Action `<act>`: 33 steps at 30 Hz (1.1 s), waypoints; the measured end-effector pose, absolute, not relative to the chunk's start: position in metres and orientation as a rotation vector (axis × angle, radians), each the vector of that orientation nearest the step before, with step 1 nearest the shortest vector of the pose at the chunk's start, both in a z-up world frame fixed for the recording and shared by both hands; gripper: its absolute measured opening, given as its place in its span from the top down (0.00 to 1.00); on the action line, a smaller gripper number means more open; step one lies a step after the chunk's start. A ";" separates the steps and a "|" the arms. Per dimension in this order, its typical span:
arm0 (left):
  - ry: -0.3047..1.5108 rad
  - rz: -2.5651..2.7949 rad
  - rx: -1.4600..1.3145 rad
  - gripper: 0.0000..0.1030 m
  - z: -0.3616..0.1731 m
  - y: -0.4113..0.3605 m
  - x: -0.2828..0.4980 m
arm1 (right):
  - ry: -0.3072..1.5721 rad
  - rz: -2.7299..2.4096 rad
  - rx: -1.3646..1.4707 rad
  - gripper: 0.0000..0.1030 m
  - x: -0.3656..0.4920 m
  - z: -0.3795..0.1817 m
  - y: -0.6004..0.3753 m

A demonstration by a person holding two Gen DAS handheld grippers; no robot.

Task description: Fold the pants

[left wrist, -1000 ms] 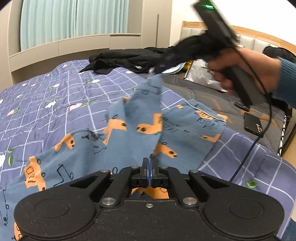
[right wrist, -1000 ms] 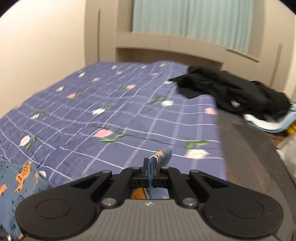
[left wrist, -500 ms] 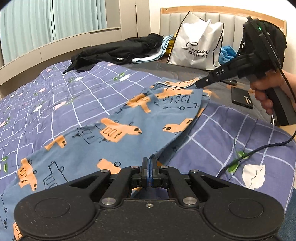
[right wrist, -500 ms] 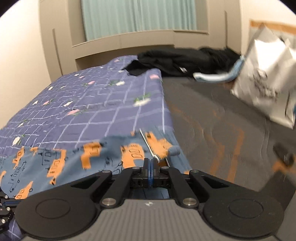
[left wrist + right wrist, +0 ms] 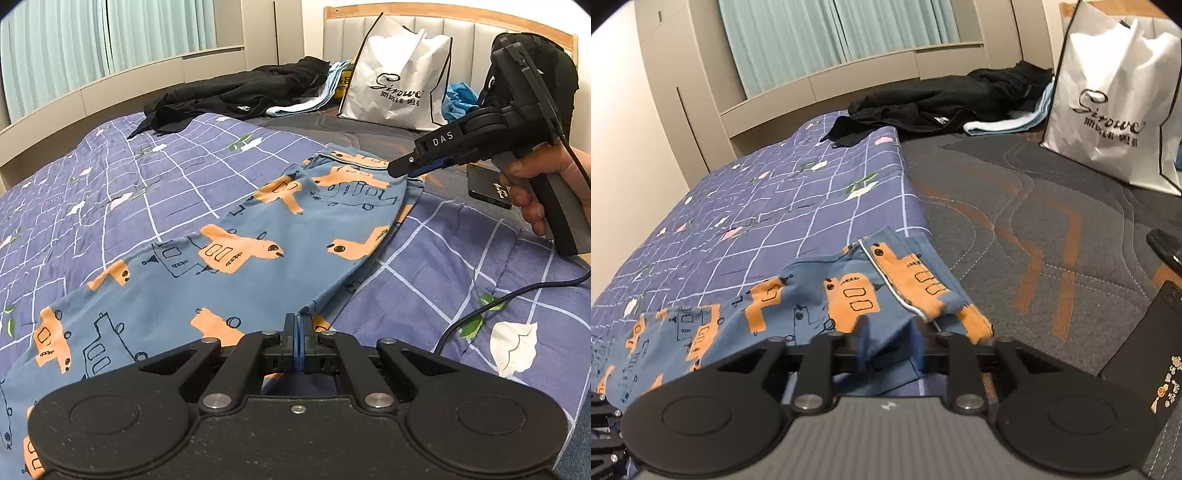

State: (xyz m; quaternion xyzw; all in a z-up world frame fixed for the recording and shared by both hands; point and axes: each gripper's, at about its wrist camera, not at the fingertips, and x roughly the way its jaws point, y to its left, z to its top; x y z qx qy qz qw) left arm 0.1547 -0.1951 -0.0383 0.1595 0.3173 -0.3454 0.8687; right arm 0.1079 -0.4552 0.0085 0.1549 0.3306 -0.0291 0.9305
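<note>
Blue pants [image 5: 229,266] with orange animal prints lie flat on the purple checked quilt [image 5: 110,184]. My left gripper [image 5: 298,332] is shut on the pants' near edge. My right gripper [image 5: 890,347] is open, its blurred fingers just above the pants' waistband [image 5: 905,291] with the white piping. In the left wrist view the right gripper [image 5: 406,168] hovers at the far waistband corner, held by a hand.
A white shopping bag [image 5: 402,74] stands by the headboard. Black clothes [image 5: 236,96] lie at the quilt's far end. A black phone-like box [image 5: 491,184] lies on the grey mattress [image 5: 1034,229]. A cable [image 5: 480,310] crosses the quilt.
The right gripper carried the waistband down onto the bed and has opened, letting it go. The pants now lie flat. The left gripper stays shut on the fabric.
</note>
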 end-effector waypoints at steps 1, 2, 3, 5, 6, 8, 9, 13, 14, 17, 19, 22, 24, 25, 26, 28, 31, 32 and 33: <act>0.664 -0.722 0.335 1.00 -0.038 -0.195 0.155 | 0.679 -0.058 0.331 0.69 0.108 0.008 -0.457; 0.664 -0.721 0.335 1.00 -0.038 -0.196 0.155 | 0.683 -0.061 0.342 0.69 0.109 0.006 -0.459; 0.665 -0.720 0.335 1.00 -0.038 -0.196 0.154 | 0.690 -0.066 0.352 0.69 0.111 0.005 -0.462; 0.666 -0.718 0.333 1.00 -0.037 -0.196 0.154 | 0.699 -0.069 0.379 0.69 0.111 0.002 -0.467; 0.667 -0.716 0.332 1.00 -0.037 -0.195 0.154 | 0.703 -0.069 0.394 0.69 0.111 0.001 -0.469; 0.668 -0.715 0.331 1.00 -0.038 -0.196 0.154 | 0.713 -0.085 0.408 0.67 0.110 -0.002 -0.473; 0.668 -0.714 0.331 1.00 -0.037 -0.195 0.154 | 0.713 -0.091 0.410 0.67 0.109 -0.003 -0.474; 0.672 -0.711 0.331 1.00 -0.039 -0.196 0.155 | 0.708 -0.099 0.404 0.57 0.104 0.000 -0.479; 0.673 -0.710 0.330 1.00 -0.039 -0.196 0.156 | 0.709 -0.107 0.390 0.57 0.105 0.002 -0.479; 0.682 -0.705 0.317 1.00 -0.039 -0.196 0.156 | 0.711 -0.111 0.396 0.57 0.113 0.003 -0.484; 0.683 -0.703 0.315 1.00 -0.038 -0.196 0.157 | 0.716 -0.111 0.416 0.57 0.120 0.001 -0.488; 0.682 -0.701 0.320 1.00 -0.037 -0.197 0.157 | 0.726 -0.119 0.421 0.67 0.129 -0.003 -0.492; 0.678 -0.700 0.322 1.00 -0.036 -0.197 0.157 | 0.724 -0.127 0.397 0.85 0.132 -0.002 -0.491; 0.675 -0.698 0.323 1.00 -0.036 -0.197 0.157 | 0.719 -0.129 0.380 0.88 0.132 -0.002 -0.491; 0.672 -0.696 0.321 1.00 -0.035 -0.197 0.157 | 0.710 -0.124 0.372 0.92 0.131 0.000 -0.490; 0.669 -0.691 0.312 1.00 -0.034 -0.197 0.157 | 0.689 -0.120 0.368 0.93 0.127 0.003 -0.491; 0.663 -0.688 0.306 1.00 -0.032 -0.198 0.158 | 0.653 -0.140 0.342 0.93 0.118 0.011 -0.489; 0.663 -0.689 0.305 1.00 -0.032 -0.198 0.158 | 0.643 -0.149 0.339 0.93 0.114 0.012 -0.489; 0.664 -0.691 0.305 1.00 -0.033 -0.198 0.158 | 0.638 -0.156 0.335 0.93 0.111 0.013 -0.489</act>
